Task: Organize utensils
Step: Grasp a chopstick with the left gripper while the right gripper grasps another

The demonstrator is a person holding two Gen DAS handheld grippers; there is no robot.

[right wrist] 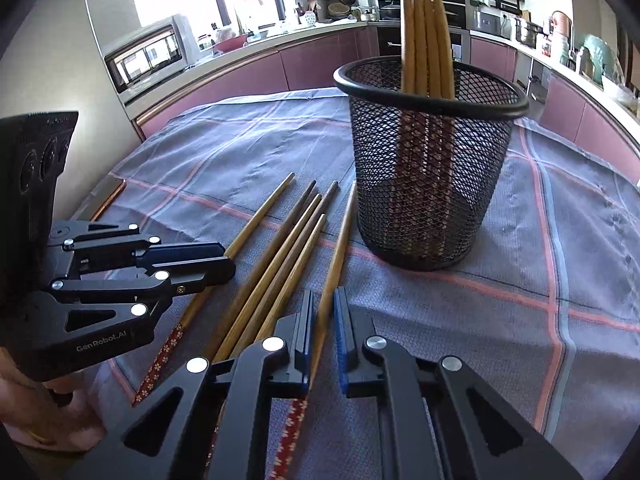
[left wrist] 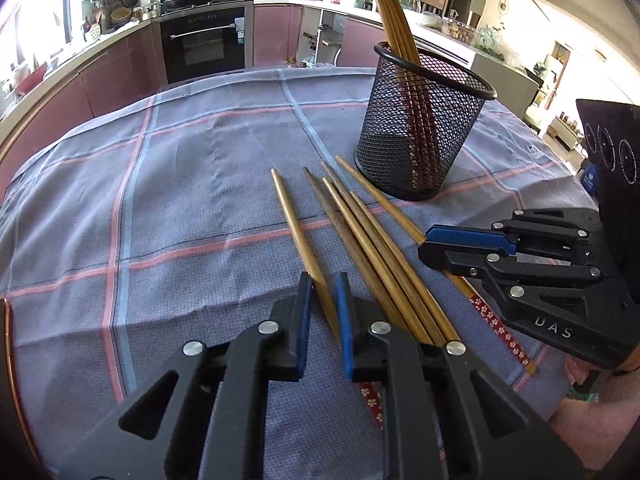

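Gripping one chopstick each, both tools are clenched on wood: the left tool (left wrist: 323, 308) pinches the leftmost chopstick (left wrist: 296, 232) of the loose row, pads on its thicker half short of the patterned end, and the right tool (right wrist: 323, 320) pinches the rightmost chopstick (right wrist: 340, 248), the one lying closest to the mesh holder (right wrist: 430, 168). Neither stick looks lifted; both seem to rest on the checked cloth (left wrist: 160, 200) over the worktop. The loose chopsticks lie fanned side by side in the middle of the worktop, near its front edge, tips pointing toward the far edge, with four ungripped chopsticks (left wrist: 360, 232) bunched and touching between the two held ones. The holder stands upright just beyond the tips, toward the far right, already carrying several chopsticks (right wrist: 424, 20) leaning on its rim. Handling guess: light, stiff, smooth lacquered wood, round and tapered, so likely to roll or pivot in flat pads; a hold near the thick half gives more contact and keeps the thin tip free to drop into the mesh. Risk: a pinch off balance lets the tip swing, and bumping the light holder could tip it. Patterned red ends (right wrist: 160, 360) sit nearest the front edge.
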